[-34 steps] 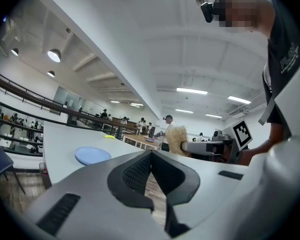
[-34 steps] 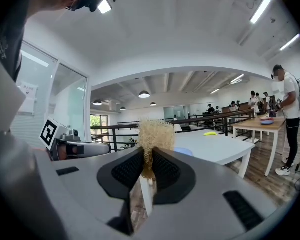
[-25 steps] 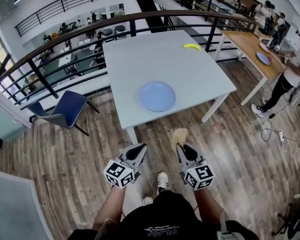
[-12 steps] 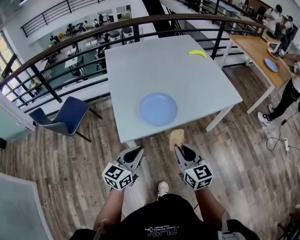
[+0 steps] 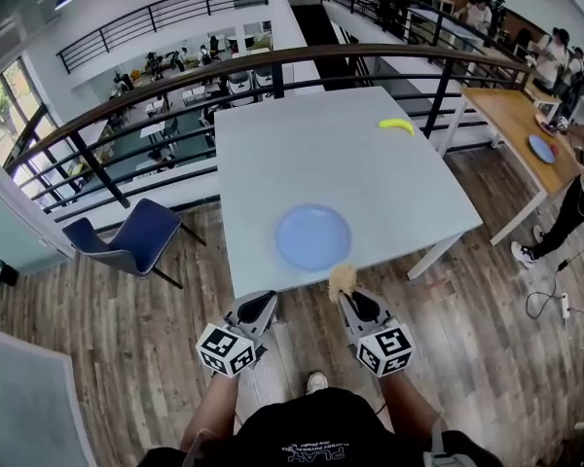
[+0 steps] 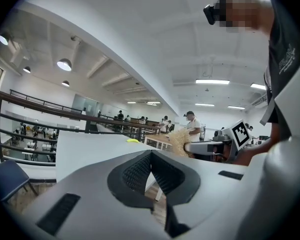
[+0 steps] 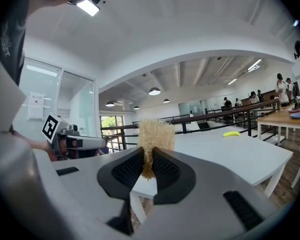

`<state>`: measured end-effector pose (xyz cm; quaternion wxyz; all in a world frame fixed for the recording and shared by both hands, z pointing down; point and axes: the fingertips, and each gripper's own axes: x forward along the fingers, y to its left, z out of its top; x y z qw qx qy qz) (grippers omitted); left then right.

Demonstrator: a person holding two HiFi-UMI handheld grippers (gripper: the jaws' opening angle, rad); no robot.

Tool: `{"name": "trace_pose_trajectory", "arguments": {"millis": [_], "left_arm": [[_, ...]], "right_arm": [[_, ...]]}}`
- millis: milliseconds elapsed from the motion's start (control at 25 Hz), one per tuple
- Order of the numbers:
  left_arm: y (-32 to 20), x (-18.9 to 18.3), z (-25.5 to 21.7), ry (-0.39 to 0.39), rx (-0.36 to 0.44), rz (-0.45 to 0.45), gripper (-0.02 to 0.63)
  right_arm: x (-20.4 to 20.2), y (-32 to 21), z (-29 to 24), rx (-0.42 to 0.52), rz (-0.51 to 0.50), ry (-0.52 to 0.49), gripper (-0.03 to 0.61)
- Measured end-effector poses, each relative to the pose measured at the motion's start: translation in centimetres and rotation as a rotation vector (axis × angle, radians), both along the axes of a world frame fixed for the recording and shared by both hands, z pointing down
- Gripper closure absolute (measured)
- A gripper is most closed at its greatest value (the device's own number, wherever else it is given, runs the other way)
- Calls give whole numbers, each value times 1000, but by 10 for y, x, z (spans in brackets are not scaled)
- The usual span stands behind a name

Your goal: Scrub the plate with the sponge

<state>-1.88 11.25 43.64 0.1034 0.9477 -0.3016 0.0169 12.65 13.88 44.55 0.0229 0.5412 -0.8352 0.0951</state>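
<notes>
Now R gripper [image 5: 349, 298] pinches sponge [image 5: 343, 278] just beside plate [image 5: 313, 236]; L gripper [image 5: 261, 306] pressed together.

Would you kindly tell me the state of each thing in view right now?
left gripper, shut, empty.
right gripper, shut on the sponge.
sponge, held short of the plate.
plate, flat on the table, bare, untouched.
banana, lying near the table's far edge.

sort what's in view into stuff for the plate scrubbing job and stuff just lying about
For the job: blue plate, on the white table; sponge, clamped in the right gripper; left gripper, shut on nothing.
Lying about: banana, far across the table; blue chair beside it; wooden side table.
</notes>
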Motion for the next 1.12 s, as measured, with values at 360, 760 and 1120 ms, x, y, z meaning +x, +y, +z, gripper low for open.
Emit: {"name": "trace_pose_trajectory", "arguments": {"millis": [360,760,1120], "left_arm": [[-49,0,-1,25,5,-84,601],[-113,-11,0,31,-19,-98,601],[-194,-36,-1,24,-25,-79,601]], "right_arm": [[-14,-39,3,-6,-89,2,520],[-44,-108,6,-32,-141,9,520],[-89,-193,-6,-13,-167,27,520]]}}
